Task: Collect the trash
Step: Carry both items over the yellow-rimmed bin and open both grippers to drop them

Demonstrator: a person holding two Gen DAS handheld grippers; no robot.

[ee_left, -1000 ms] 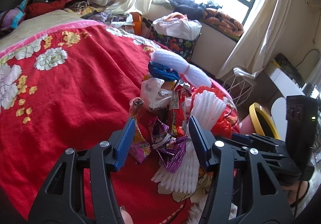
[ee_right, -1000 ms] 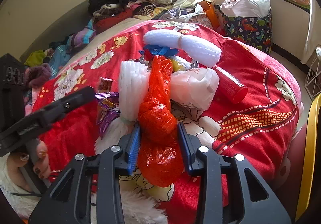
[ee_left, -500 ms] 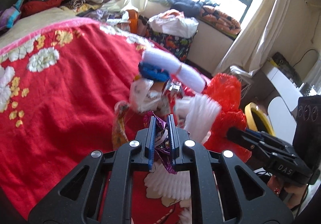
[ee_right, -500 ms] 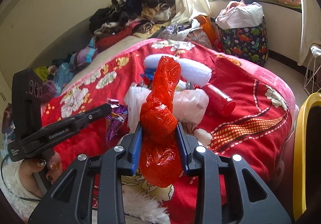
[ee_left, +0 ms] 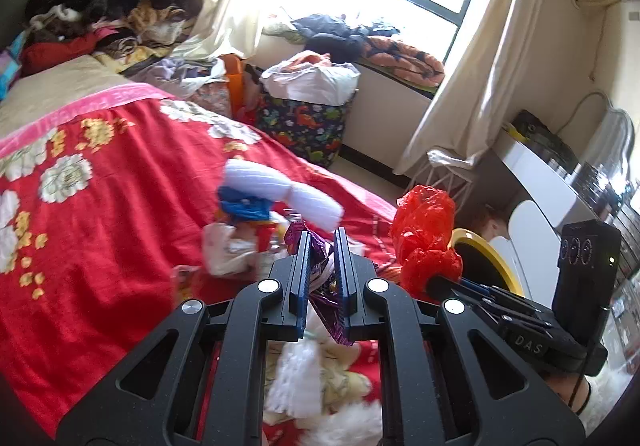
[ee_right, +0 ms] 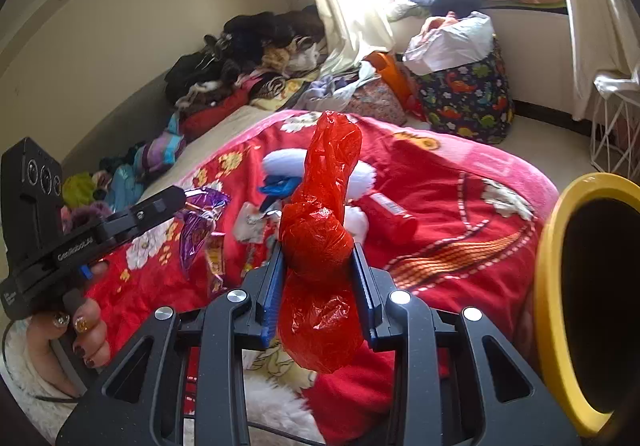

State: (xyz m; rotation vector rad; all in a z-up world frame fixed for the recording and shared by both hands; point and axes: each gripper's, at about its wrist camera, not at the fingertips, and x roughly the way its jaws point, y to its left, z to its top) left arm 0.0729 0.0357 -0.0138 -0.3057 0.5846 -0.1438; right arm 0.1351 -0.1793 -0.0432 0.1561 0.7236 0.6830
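My left gripper is shut on a purple foil wrapper and holds it above the red floral blanket. The wrapper also shows in the right wrist view. My right gripper is shut on a crumpled red plastic bag, lifted off the bed; the bag also shows in the left wrist view. More trash lies on the blanket: white foam netting, a blue wrapper, a red bottle and small packets.
A yellow-rimmed bin stands at the right beside the bed, also in the left wrist view. A dinosaur-print bag sits by the window. Clothes are piled at the far end of the bed. A white wire basket stands on the floor.
My left gripper closed on the purple wrapper and lifted it off the blanket. My right gripper raised the red bag and moved toward the yellow bin.
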